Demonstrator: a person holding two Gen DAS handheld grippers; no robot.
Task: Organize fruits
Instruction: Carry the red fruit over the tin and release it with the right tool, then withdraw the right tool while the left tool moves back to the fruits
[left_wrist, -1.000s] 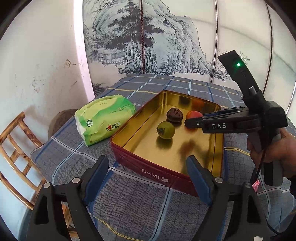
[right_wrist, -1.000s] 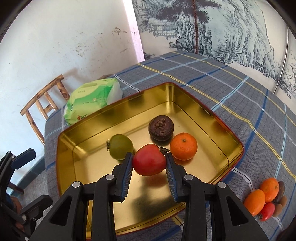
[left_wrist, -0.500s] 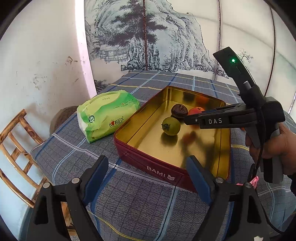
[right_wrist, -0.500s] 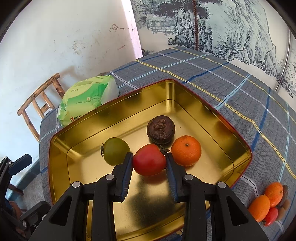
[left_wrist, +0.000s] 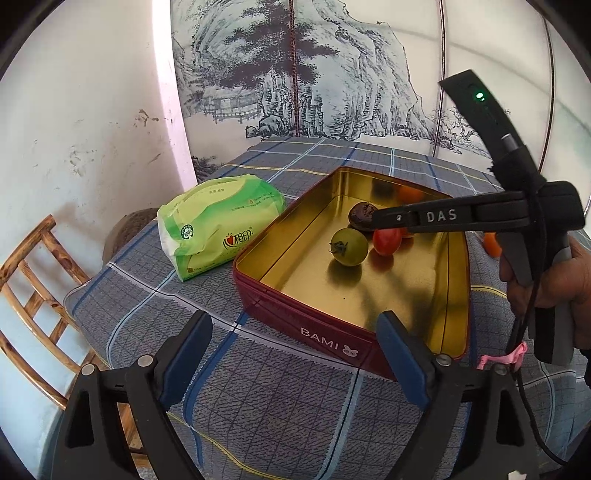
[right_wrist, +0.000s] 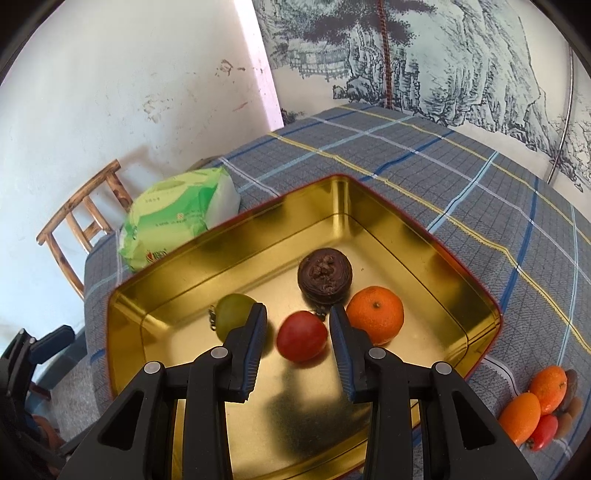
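A gold tin tray (right_wrist: 424, 236) with red outer walls (left_wrist: 295, 317) holds a green tomato (right_wrist: 232, 314), a dark brown fruit (right_wrist: 325, 275), an orange (right_wrist: 375, 314) and a red tomato (right_wrist: 301, 336). My right gripper (right_wrist: 297, 325) is open over the tray, its fingers on either side of the red tomato with a gap on both sides. In the left wrist view the red tomato (left_wrist: 386, 242) sits just under the right gripper's fingers (left_wrist: 391, 218). My left gripper (left_wrist: 295, 343) is open and empty in front of the tray's near wall.
A green tissue pack (left_wrist: 218, 225) lies left of the tray on the blue plaid tablecloth (left_wrist: 280, 402). Several loose fruits (right_wrist: 539, 402) lie on the cloth right of the tray. A wooden chair (left_wrist: 33, 280) stands by the white wall at the left.
My right gripper has opened and let go of the red tomato, which now rests on the tray floor between the green tomato and the orange. The left gripper has barely moved.
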